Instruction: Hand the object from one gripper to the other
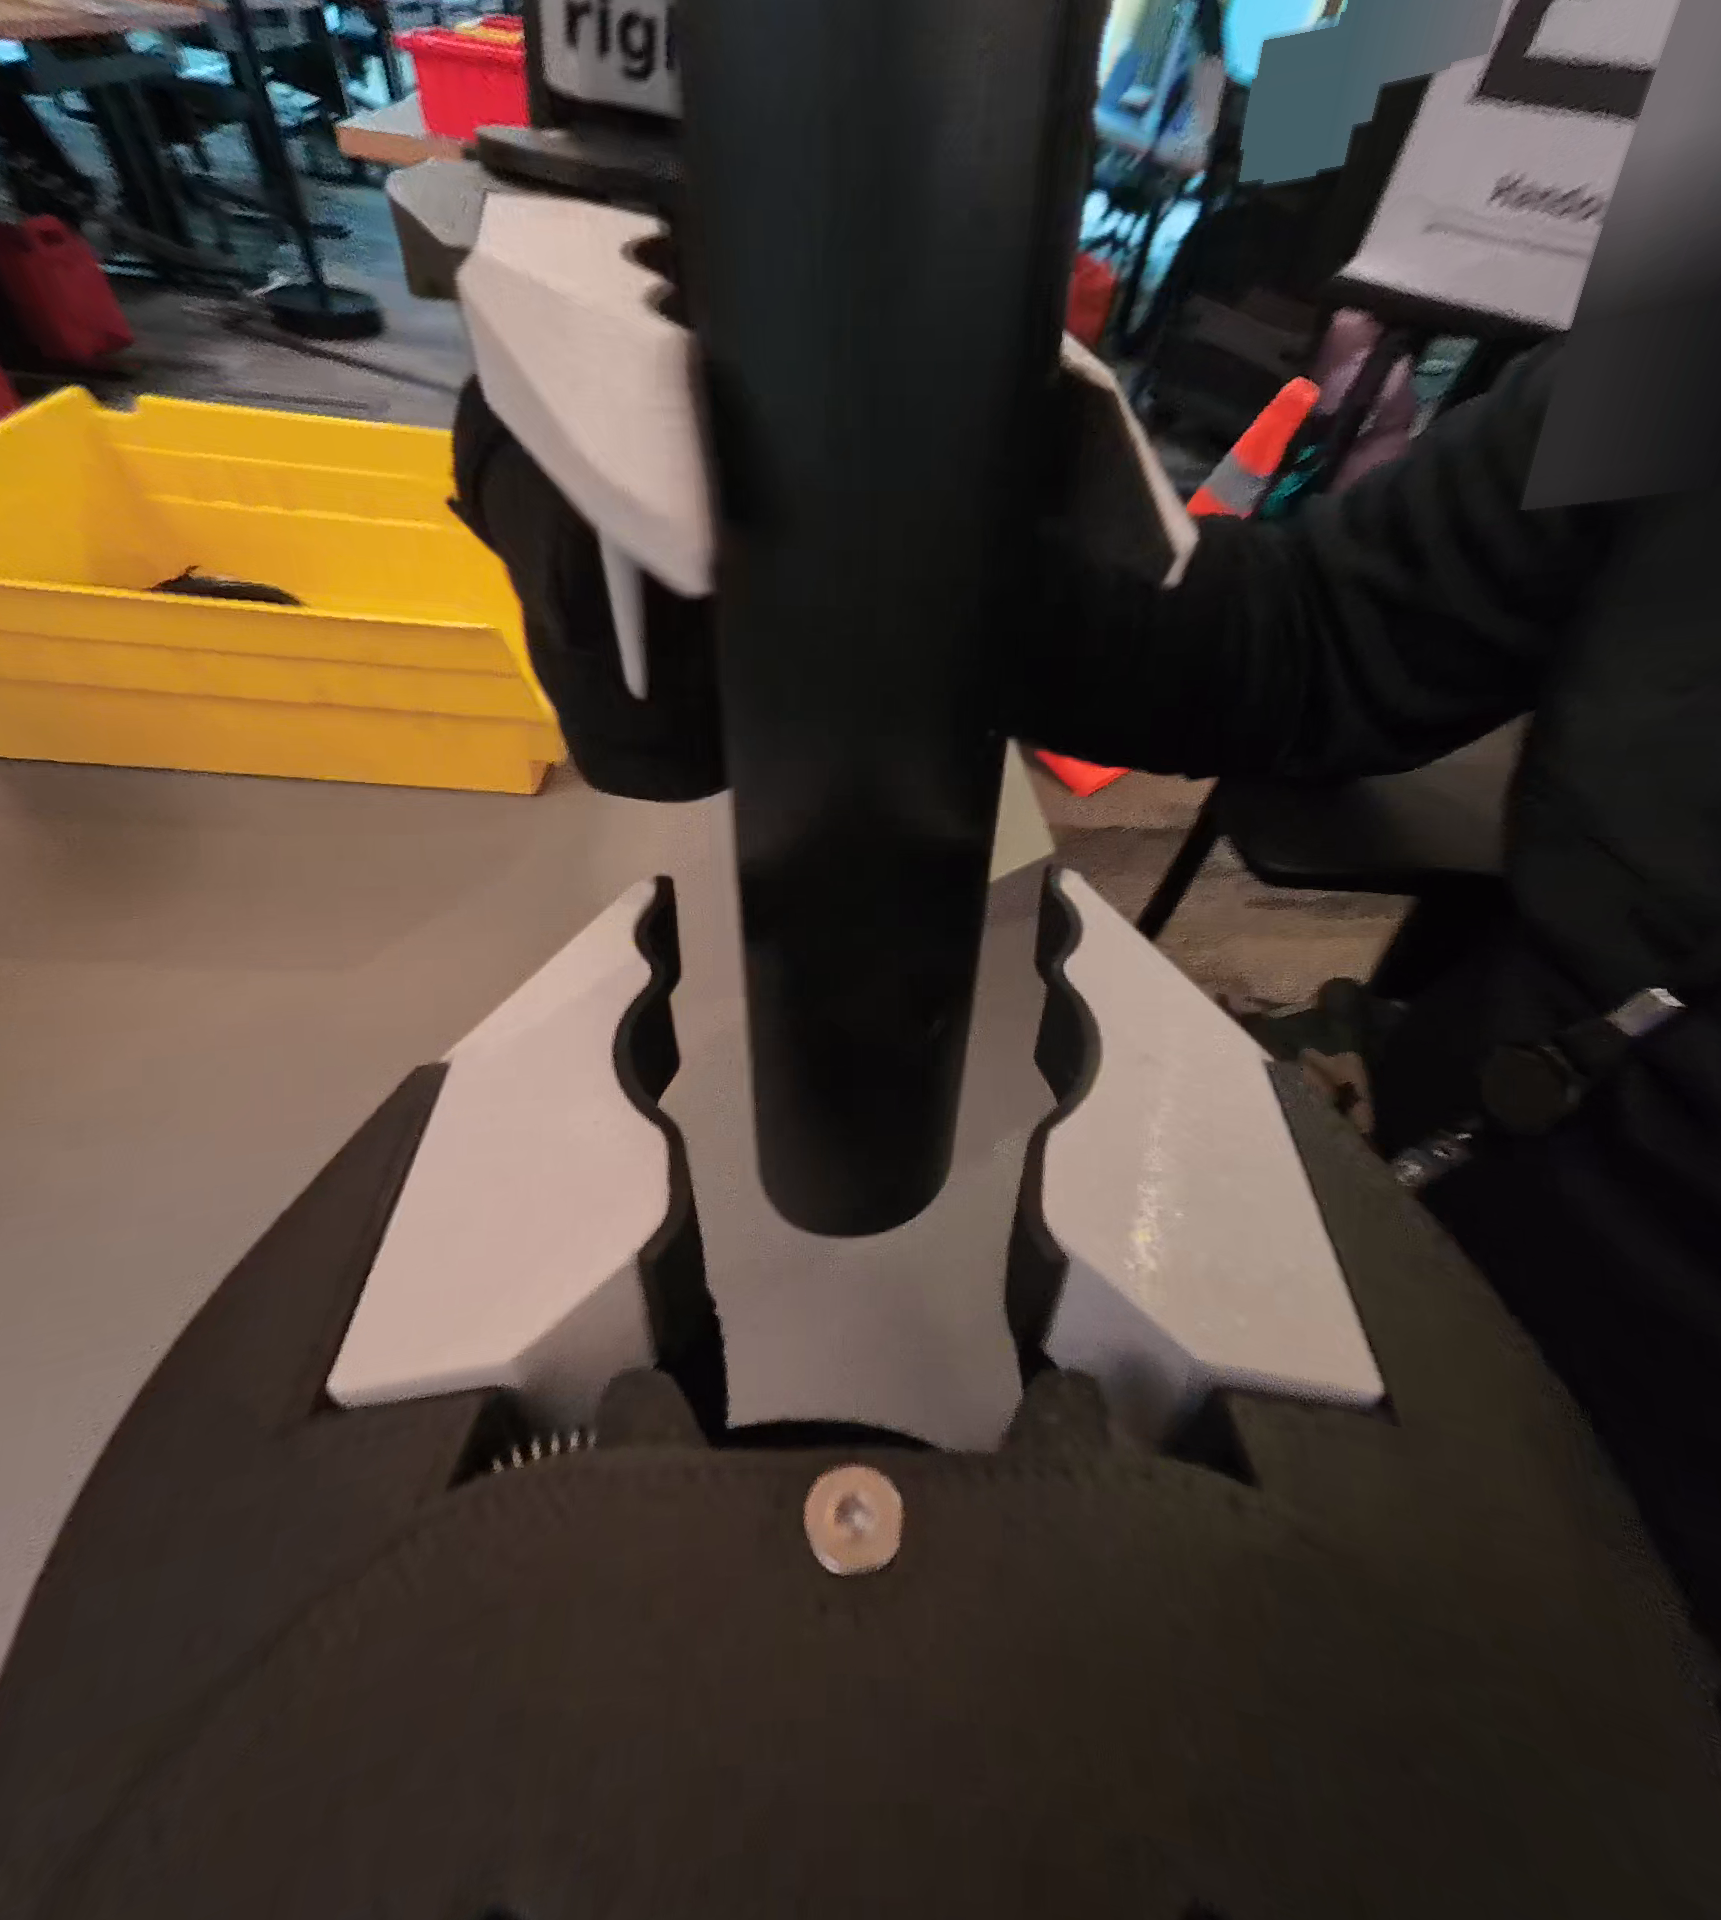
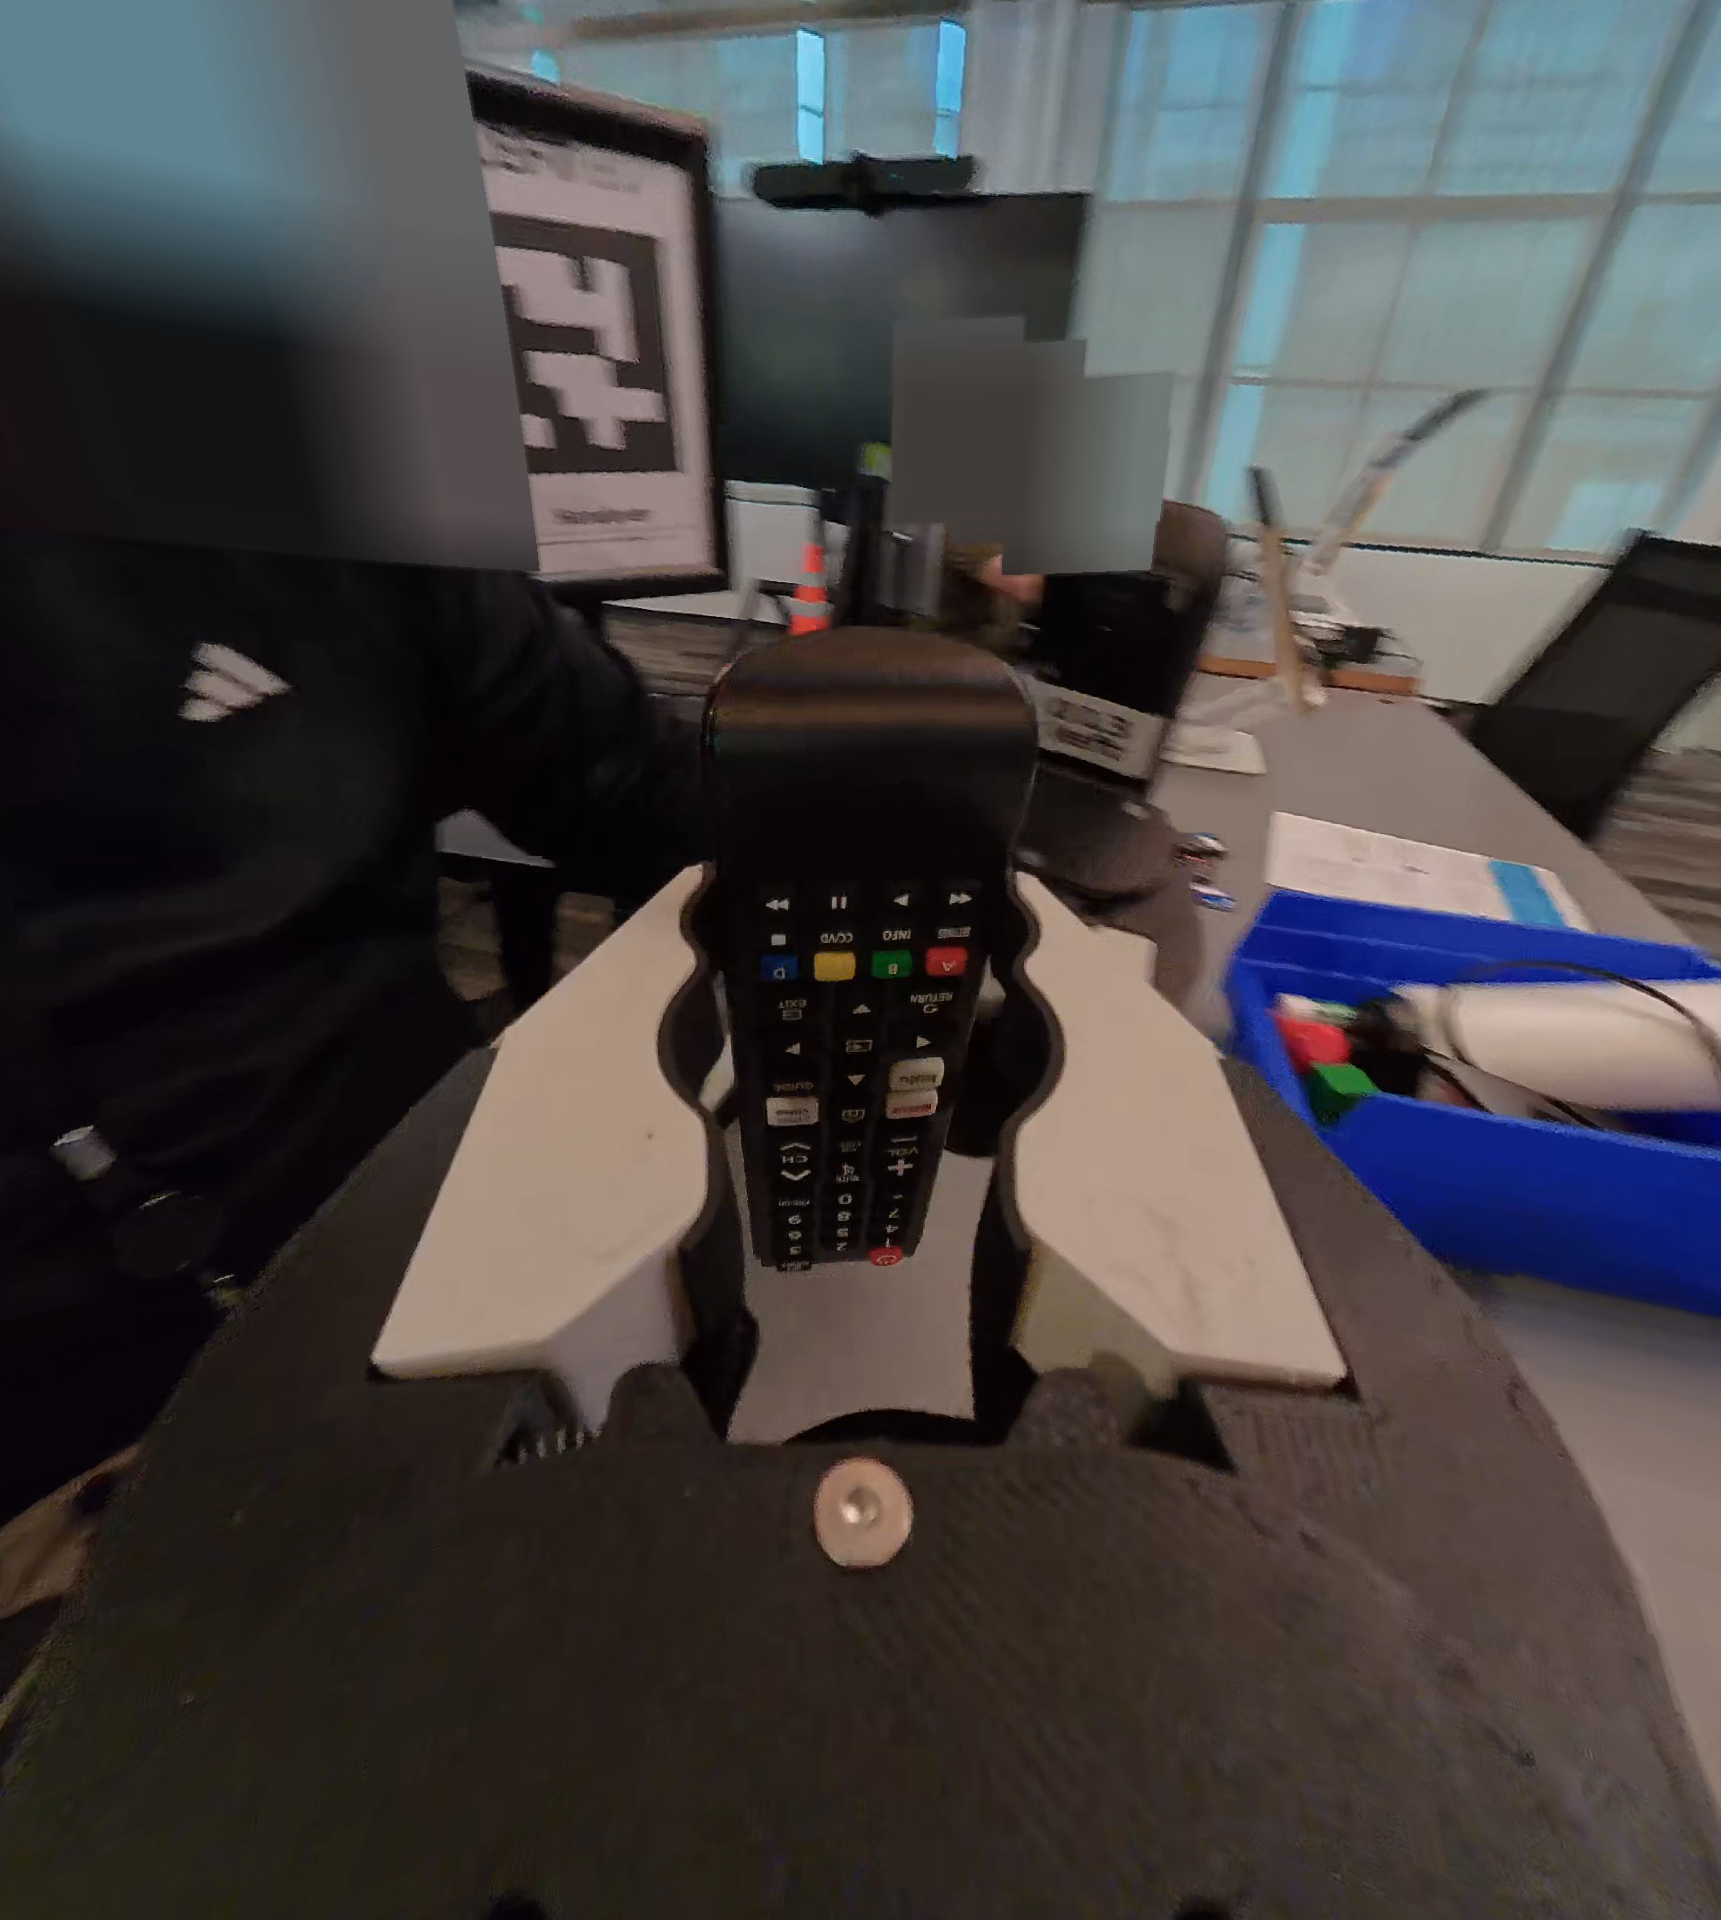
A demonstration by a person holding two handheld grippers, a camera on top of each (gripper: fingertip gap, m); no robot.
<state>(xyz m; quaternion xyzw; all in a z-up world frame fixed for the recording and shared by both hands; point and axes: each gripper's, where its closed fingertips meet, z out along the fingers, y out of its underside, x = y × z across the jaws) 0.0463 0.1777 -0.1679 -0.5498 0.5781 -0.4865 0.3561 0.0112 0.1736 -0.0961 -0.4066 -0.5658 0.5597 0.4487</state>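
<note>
A black remote control [image 1: 866, 623] hangs upright in the left wrist view, its plain back facing the camera. The right gripper's white fingers [image 1: 586, 416] clamp it from both sides higher up. My left gripper [image 1: 856, 888] is open; the remote's lower end sits between its white fingers [image 1: 523, 1164] with a gap on each side. In the right wrist view the right gripper [image 2: 861, 888] is shut on the remote [image 2: 856, 1039], whose button side faces the camera and whose far end sticks out past the fingertips.
A yellow bin [image 1: 212, 623] stands on the grey table [image 1: 160, 987] to the left. A blue bin [image 2: 1562, 1195] with a white object and small items sits at the right, papers [image 2: 1407, 862] behind it. A person in black [image 1: 1614, 831] stands close by. Some 7 centimetres of space lies between my two pairs of fingers.
</note>
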